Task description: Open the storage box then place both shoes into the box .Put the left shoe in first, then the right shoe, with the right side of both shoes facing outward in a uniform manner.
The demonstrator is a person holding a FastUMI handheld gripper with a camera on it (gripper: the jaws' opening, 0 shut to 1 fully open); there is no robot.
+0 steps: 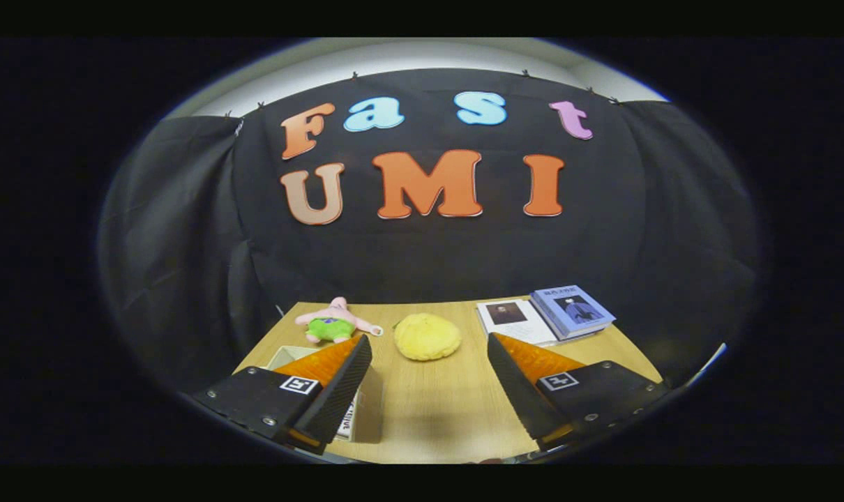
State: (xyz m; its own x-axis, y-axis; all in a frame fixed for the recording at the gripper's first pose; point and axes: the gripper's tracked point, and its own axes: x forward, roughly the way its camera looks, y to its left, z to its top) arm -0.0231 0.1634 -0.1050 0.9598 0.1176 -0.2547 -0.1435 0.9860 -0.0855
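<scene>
My gripper (429, 390) hangs wide apart and empty over the light wooden table (436, 411), the pale rectangular storage box (370, 411) half hidden behind my left finger, so I could clip its wall swinging down blind toward it.

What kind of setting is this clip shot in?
Likely a staged recording booth: black cloth wall behind a wooden table with a plush toy, books and a box. Gripper open.
</scene>
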